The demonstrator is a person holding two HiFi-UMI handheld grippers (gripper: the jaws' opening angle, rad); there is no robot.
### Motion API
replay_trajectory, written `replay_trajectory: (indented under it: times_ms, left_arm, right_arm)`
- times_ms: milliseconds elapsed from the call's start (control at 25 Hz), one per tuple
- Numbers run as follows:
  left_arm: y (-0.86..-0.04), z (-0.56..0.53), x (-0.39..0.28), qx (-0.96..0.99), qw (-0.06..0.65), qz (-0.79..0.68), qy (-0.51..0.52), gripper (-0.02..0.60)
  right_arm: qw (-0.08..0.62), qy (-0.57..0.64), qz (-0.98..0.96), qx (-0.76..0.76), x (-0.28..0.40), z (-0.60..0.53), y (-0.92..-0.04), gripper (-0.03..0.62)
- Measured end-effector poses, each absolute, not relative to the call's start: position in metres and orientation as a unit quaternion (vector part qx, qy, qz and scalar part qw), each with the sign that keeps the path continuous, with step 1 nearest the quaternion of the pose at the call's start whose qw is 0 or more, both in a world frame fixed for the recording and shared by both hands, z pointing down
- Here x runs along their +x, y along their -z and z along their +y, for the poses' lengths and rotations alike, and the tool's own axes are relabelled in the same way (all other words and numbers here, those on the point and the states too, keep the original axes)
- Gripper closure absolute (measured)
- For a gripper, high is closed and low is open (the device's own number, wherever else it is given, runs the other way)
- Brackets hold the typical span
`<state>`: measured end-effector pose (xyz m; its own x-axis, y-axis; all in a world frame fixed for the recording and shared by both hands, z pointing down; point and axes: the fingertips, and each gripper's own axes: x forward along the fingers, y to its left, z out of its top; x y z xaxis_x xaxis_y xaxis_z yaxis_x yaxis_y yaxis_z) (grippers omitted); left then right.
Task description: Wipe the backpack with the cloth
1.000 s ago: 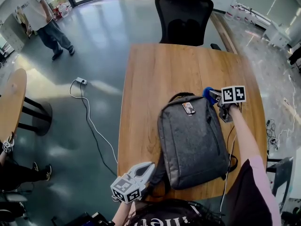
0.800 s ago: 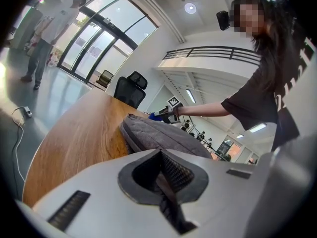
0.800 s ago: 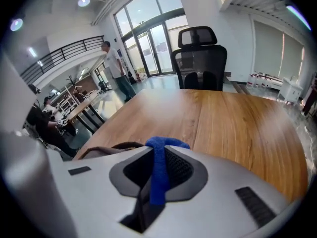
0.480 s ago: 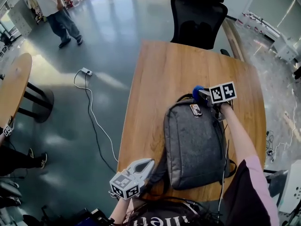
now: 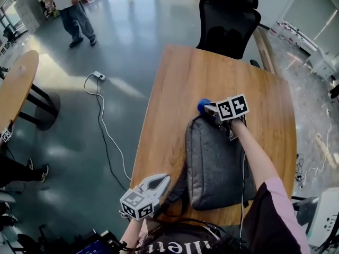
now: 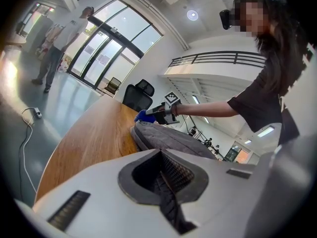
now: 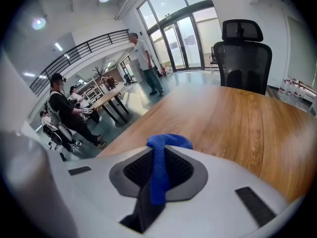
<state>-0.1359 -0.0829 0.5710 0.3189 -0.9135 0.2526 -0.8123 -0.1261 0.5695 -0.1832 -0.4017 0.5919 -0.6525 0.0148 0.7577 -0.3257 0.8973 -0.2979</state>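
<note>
Grey backpack [image 5: 214, 163] laid flat on the desk [image 5: 180, 83], toward its near edge. The blue cloth [image 5: 203, 105] is clamped in the right tool [image 5: 210, 109] and held at the backpack's far end. The left tool [image 5: 157, 183] is seen at the desk's near left corner, jaws together, with nothing made out between them. Wiping is judged to be under way. Wiped fabric cannot be told from unwiped, so the panel toward the near edge is taken as outstanding.
</note>
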Motion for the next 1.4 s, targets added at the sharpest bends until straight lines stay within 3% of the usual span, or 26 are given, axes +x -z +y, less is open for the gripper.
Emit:
replay_trajectory:
  times_ms: [720,1040,1400]
  left_arm:
    - [-0.556,-0.053,-0.139,0.741,0.302,-0.592,0.098,0.581]
    - [-0.559,-0.046,-0.145,0.735,0.297,-0.602,0.101,0.581]
    - [-0.557,-0.043,-0.147,0.738,0.290,-0.600,0.106,0.581]
  right_arm:
    - [0.414,-0.190,-0.889,0.042,-0.213,-0.325,-0.571,0.531]
    - [0.455,-0.159,-0.875,0.034,-0.200,-0.303,-0.584,0.531]
    - [0.533,-0.021,-0.845,-0.028,-0.169,-0.254,-0.586,0.531]
